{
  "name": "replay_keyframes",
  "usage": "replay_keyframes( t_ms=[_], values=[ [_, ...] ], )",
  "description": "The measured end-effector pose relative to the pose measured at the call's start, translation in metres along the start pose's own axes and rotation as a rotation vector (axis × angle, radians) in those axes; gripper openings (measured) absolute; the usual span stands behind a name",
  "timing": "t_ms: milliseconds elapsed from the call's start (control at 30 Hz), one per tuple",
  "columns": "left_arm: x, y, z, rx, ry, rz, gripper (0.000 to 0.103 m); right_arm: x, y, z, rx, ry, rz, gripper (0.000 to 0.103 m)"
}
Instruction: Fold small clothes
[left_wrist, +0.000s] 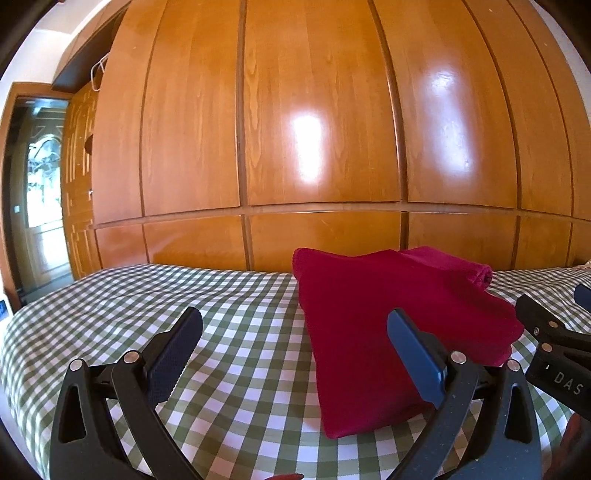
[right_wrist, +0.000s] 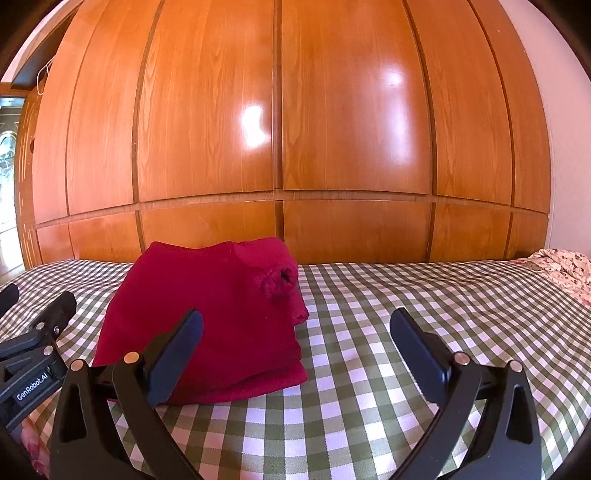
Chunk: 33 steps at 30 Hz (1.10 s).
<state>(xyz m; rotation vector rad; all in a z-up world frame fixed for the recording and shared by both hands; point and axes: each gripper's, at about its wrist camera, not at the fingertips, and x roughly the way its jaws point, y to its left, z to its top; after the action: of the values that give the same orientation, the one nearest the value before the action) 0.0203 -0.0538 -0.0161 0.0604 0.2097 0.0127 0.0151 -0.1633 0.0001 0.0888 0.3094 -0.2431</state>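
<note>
A dark red garment (left_wrist: 388, 325) lies folded in a flat stack on the green-checked bed cover (left_wrist: 240, 332), with a rolled cuff at its far right. It also shows in the right wrist view (right_wrist: 214, 317). My left gripper (left_wrist: 295, 321) is open and empty, just left of and in front of the garment; its right finger overlaps the cloth's near part. My right gripper (right_wrist: 295, 321) is open and empty, just right of the garment, over the bed cover (right_wrist: 369, 369). Each gripper shows at the edge of the other's view.
A tall wooden wardrobe (left_wrist: 314, 129) runs along the far side of the bed. An open doorway (left_wrist: 40, 192) is at the far left. A flowered cloth (right_wrist: 561, 269) lies at the bed's far right.
</note>
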Motion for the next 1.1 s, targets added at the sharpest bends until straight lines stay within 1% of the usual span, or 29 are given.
replay_keyframes(
  t_ms=[500,1100],
  values=[
    [0.0026,0.0068,-0.0005,-0.044,0.010,-0.008,0.099,0.0027,-0.0010,-0.0014,0.007,0.017,-0.002,0.101],
    [0.0046,0.0079,-0.0018,-0.042,0.022,-0.013,0.099,0.0032,-0.0019,-0.0018,0.011,0.024,-0.001,0.101]
  ],
)
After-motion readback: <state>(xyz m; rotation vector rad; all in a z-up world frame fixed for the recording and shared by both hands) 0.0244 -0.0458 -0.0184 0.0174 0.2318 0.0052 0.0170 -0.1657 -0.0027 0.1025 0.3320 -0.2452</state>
